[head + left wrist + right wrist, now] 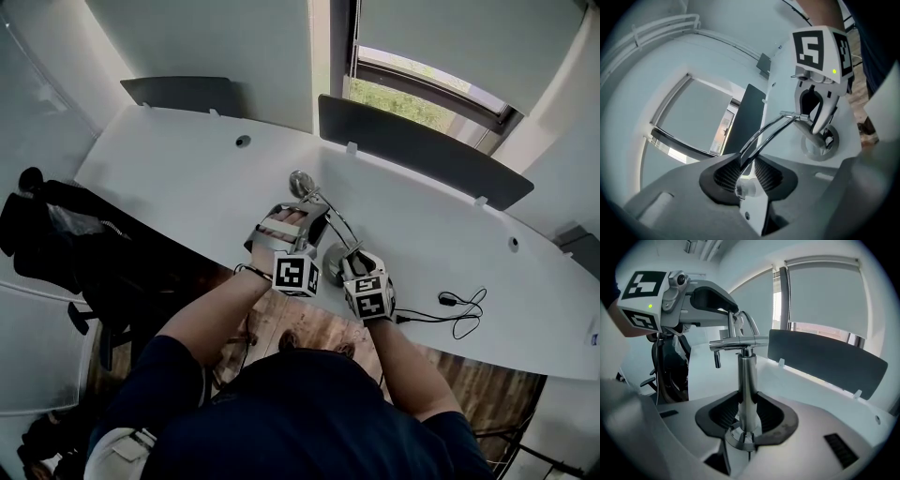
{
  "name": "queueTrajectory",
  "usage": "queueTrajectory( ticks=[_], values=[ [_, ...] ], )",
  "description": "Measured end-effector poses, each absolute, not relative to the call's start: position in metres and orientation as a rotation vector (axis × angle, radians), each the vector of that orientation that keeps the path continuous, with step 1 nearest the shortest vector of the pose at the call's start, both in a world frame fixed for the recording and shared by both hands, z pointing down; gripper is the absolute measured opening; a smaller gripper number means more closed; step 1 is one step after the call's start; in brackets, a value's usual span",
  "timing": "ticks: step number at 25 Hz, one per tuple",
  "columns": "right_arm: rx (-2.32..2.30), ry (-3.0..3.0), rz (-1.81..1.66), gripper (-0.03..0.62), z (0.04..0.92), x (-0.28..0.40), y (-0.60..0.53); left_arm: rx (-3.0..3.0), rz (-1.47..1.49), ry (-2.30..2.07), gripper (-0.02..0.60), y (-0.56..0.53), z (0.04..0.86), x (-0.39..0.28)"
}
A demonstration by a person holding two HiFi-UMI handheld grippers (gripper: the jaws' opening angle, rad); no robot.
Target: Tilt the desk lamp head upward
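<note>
A chrome desk lamp stands on the white desk [187, 178]. Its small round head [300, 181] points away from me, and thin twin rods [761, 136] run back to an upright post [746, 376] on a round base [808, 149]. My left gripper [746, 171] is open; the rods pass between its ribbed pads with a gap on each side. My right gripper [746, 416] is shut on the post just above the base. In the head view the left gripper [292, 217] sits by the rods and the right gripper [349, 261] by the base.
Two dark divider panels [412, 150] [183, 92] stand along the desk's far edge, with a window behind. A black cable [459, 309] lies coiled on the desk to the right. At the left a chair holds a black jacket [56, 234].
</note>
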State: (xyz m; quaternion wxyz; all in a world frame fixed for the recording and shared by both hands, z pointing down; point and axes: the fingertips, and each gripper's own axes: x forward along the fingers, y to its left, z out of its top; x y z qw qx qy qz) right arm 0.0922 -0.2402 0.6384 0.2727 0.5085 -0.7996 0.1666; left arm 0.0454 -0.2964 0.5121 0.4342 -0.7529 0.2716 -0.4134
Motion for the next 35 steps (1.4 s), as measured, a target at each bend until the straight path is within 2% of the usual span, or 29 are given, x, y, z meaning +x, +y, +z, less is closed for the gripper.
queueTrajectory(
  ticks=[24,35],
  values=[
    [1.332,-2.099,0.359,0.129,0.640,0.088,-0.240,-1.638,-1.025,0.545,0.119,-0.272,0.487,0.057],
    [1.278,-2.062,0.252,0.150,0.638,0.090,-0.239,-1.584,-1.005,0.568,0.124,-0.273,0.482,0.048]
  ],
)
